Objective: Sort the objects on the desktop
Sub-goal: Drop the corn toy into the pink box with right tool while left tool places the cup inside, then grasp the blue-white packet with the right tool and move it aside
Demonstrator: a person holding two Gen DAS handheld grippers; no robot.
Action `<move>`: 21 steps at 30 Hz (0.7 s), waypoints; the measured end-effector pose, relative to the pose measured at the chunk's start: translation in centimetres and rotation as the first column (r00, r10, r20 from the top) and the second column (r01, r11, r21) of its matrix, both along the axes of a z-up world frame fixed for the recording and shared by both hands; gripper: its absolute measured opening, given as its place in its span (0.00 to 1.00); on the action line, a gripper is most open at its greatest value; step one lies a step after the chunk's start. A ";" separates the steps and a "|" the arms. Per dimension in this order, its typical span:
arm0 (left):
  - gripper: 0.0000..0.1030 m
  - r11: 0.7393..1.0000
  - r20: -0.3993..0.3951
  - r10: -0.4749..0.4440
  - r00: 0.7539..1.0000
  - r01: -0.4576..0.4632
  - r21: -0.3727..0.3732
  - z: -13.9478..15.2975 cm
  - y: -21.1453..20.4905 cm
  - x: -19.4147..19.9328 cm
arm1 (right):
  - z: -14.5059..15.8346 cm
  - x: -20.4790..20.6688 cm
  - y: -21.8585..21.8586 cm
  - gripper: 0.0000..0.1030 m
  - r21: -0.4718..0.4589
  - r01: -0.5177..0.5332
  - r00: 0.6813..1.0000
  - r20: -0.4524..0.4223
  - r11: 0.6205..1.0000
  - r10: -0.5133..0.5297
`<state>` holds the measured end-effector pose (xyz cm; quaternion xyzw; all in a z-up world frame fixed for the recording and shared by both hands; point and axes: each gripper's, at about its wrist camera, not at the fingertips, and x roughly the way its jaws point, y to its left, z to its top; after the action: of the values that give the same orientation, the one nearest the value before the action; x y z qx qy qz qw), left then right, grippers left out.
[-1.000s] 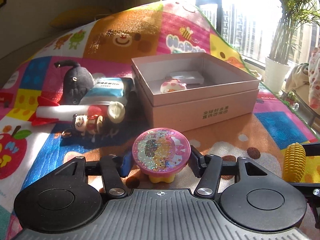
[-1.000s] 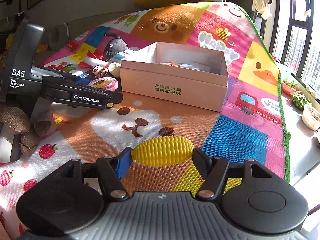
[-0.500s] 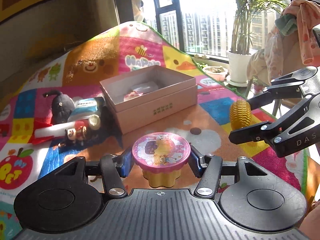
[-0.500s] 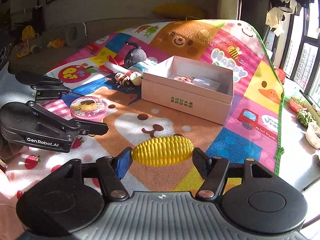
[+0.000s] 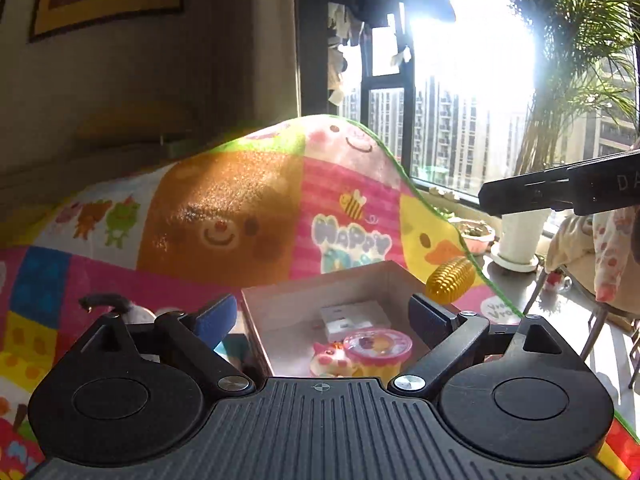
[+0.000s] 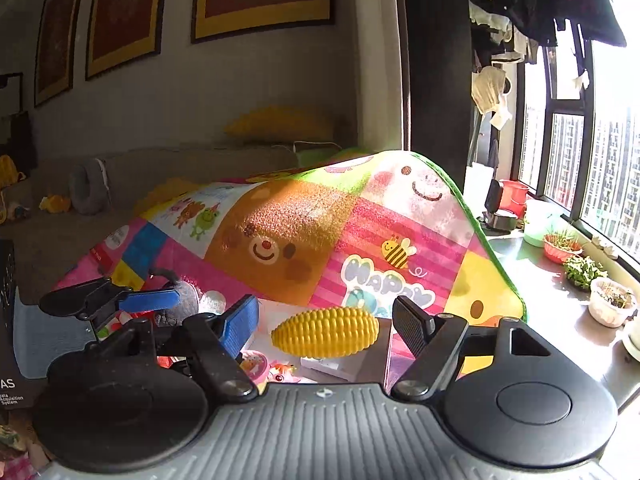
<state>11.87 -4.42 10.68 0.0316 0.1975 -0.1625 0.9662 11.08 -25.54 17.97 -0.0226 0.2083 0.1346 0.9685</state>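
Observation:
My left gripper (image 5: pixel 324 312) is open above the pink cardboard box (image 5: pixel 288 300). The round pink glitter case (image 5: pixel 378 346) lies inside the box beside a small pink-and-white figure (image 5: pixel 330 358) and a white flat item (image 5: pixel 352 318). My right gripper (image 6: pixel 324 320) is open over the same box, and the yellow toy corn (image 6: pixel 326 336) is between its spread fingers, touching neither. The corn also shows in the left wrist view (image 5: pixel 450 276), at the box's far right corner. The left gripper shows in the right wrist view (image 6: pixel 160 304) at the left.
The colourful cartoon play mat (image 5: pixel 240 216) covers the table and rises at the back. A dark plush toy (image 5: pixel 132 312) lies left of the box. A window sill with potted plants (image 6: pixel 580 268) runs along the right. The right gripper's body (image 5: pixel 560 192) crosses the upper right.
Both grippers moved over the box and opened. The pink glitter case left my left gripper and now lies in the box. The corn is free of my right gripper's fingers.

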 end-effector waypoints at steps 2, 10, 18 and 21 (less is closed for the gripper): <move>0.98 0.998 -0.019 0.058 0.998 -0.058 0.010 -1.1 2.1 -1.1 | -0.7 0.3 -0.3 0.75 -0.011 0.011 1.000 -0.007 1.000 -0.011; 0.99 0.968 -0.154 0.243 0.958 -0.229 0.101 -8.3 8.4 -5.4 | -3.3 1.8 1.7 0.76 -0.032 0.010 0.997 -0.075 0.999 -0.012; 0.99 0.940 -0.231 0.326 0.917 -0.341 -0.026 -10.5 13.4 -6.8 | -4.4 3.0 11.2 0.79 -0.080 -0.162 0.978 -0.144 0.984 0.149; 1.00 0.939 -0.211 0.318 0.924 -0.338 -0.069 -10.3 13.9 -7.4 | -6.1 4.1 16.0 0.72 -0.145 -0.230 0.962 -0.185 0.962 0.202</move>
<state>4.48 9.45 0.33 -0.0684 0.2859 -0.0109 0.9557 15.19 -9.54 11.90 -0.1140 0.2960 0.2235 0.9216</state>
